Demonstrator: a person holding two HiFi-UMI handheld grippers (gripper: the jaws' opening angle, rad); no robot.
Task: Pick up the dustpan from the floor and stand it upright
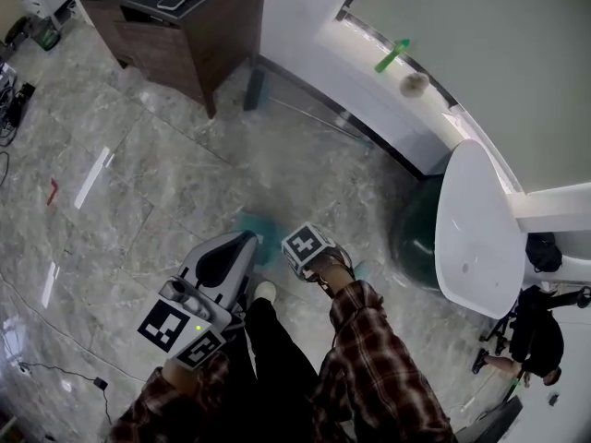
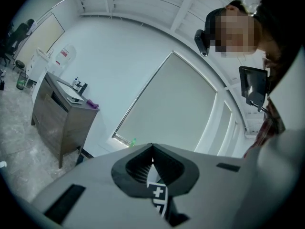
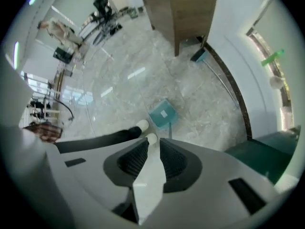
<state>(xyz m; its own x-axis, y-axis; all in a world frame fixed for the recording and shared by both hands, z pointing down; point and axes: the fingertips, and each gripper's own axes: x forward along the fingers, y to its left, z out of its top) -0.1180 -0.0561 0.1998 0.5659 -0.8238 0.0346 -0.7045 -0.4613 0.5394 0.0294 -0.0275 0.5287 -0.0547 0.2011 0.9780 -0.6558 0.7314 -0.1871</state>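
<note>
**Item: dustpan** [image 3: 162,113]. The pan is teal plastic, square and flat-bottomed, with a small pale label at its centre. A thin shaft rises from it to a pale, smooth handle [image 3: 148,175] with a rounded tip. In the right gripper view it hangs straight below the jaws, over the floor. It is just right of a white shoe [image 3: 141,125] and near the person's feet. Whether the pan touches the tile cannot be told. In the head view it is only a teal blur.

**Right gripper** [image 3: 152,143]. Grey moulded body with black ribbed pads. It points steeply down and is clenched on the handle, which runs between the two pads.

**Left gripper** [image 2: 152,147]. Same build. It is held level facing the far wall, with its jaws pressed together and nothing between them.

**Floor** [image 1: 138,183]. Polished grey marbled tile, glossy with streaks of reflected light.

**Cabinet** [image 1: 185,35]. Brown wood grain, boxy, dark top, standing at the far left.

**Second teal piece** [image 1: 254,89]. It lies at the foot of the far wall, with a long thin rod running right along the skirting.
</note>
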